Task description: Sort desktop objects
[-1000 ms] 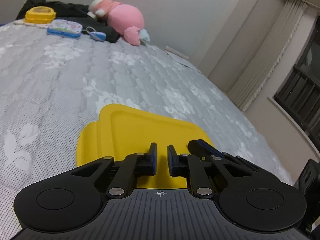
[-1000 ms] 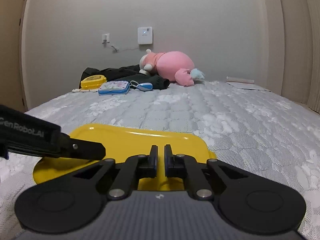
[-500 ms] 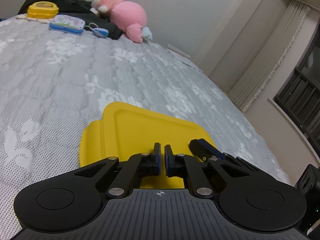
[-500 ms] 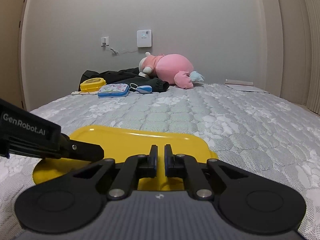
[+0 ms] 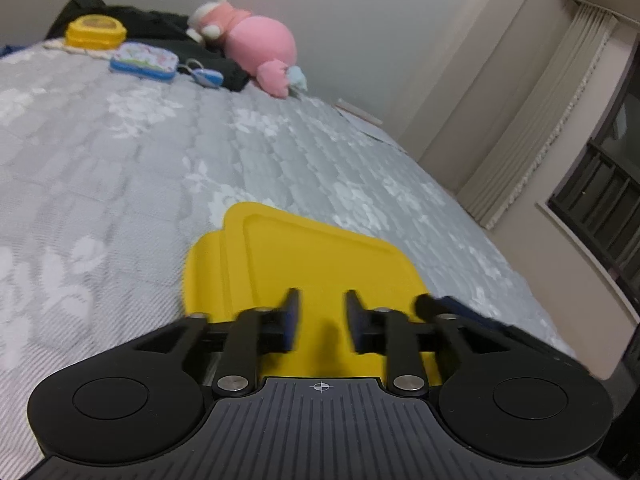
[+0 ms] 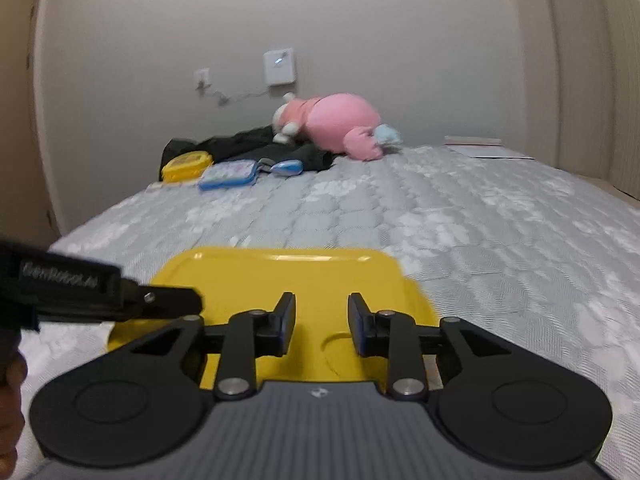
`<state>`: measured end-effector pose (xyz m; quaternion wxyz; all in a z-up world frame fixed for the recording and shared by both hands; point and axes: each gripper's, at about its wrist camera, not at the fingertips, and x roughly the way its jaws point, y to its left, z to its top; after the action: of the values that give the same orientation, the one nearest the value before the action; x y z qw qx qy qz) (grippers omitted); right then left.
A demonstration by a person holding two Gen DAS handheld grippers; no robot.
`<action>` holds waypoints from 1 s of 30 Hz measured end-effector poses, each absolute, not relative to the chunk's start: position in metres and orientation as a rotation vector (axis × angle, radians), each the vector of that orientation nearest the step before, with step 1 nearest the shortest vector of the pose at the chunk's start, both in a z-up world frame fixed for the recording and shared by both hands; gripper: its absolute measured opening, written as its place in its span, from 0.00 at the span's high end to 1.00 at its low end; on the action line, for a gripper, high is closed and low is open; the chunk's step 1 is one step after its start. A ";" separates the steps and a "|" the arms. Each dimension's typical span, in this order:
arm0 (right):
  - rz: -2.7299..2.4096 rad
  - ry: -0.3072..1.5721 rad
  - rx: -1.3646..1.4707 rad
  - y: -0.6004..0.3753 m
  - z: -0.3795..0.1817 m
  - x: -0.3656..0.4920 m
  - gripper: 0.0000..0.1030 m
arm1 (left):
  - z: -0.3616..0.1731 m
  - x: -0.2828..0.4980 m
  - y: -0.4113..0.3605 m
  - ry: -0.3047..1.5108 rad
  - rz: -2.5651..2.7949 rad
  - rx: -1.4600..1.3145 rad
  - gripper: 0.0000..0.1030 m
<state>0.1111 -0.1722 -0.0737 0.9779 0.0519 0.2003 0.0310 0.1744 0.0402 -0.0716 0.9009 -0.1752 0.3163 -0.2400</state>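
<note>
- Lying flat on the bed (image 6: pixel 460 216), close to both tools, is the yellow tray (image 5: pixel 320 264). It has nothing in it.
- Just now both tools have opened up. Half a second ago the fingers of each were nearly pressed together; now there is a wide gap on both.
- The left gripper (image 5: pixel 319 320) is spread and holds nothing. It hangs over the near edge of the tray.
- The right gripper (image 6: pixel 320 322) is spread too, and holds nothing. It also sits over the near part of the tray.
- I think open fingers mean they are getting ready to go and pick something up. No sorting is done yet.
- The tray's long side runs left to right in the right view. A small tab sticks out at its left end.
- Far away by the wall lie a yellow box (image 6: pixel 186 164), a blue case (image 6: pixel 228 174) and a small blue thing (image 6: pixel 286 167), close together.
- Behind them is a dark cloth (image 6: pixel 248 146) and a pink toy (image 6: pixel 340 124).
</note>
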 end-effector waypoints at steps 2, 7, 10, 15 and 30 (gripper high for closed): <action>0.045 0.397 0.131 -0.179 -0.065 0.098 0.62 | -0.064 0.160 0.040 0.652 -0.479 -0.350 0.54; 0.030 0.423 0.188 -0.190 -0.053 0.067 0.53 | -0.055 0.121 0.033 0.671 -0.434 -0.300 0.28; 0.041 0.461 0.210 -0.190 -0.051 0.052 0.51 | -0.056 0.092 0.027 0.695 -0.414 -0.270 0.22; 0.054 0.522 0.233 -0.188 -0.048 0.029 0.41 | -0.051 0.050 0.015 0.678 -0.397 -0.175 0.08; -0.052 0.632 0.188 -0.179 -0.062 0.002 0.12 | -0.059 0.035 0.027 0.718 -0.163 -0.236 0.00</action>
<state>0.0020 -0.1789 -0.0623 0.9458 0.0922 0.3104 -0.0255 0.0355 0.0265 -0.0590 0.9263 -0.1150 0.3500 -0.0794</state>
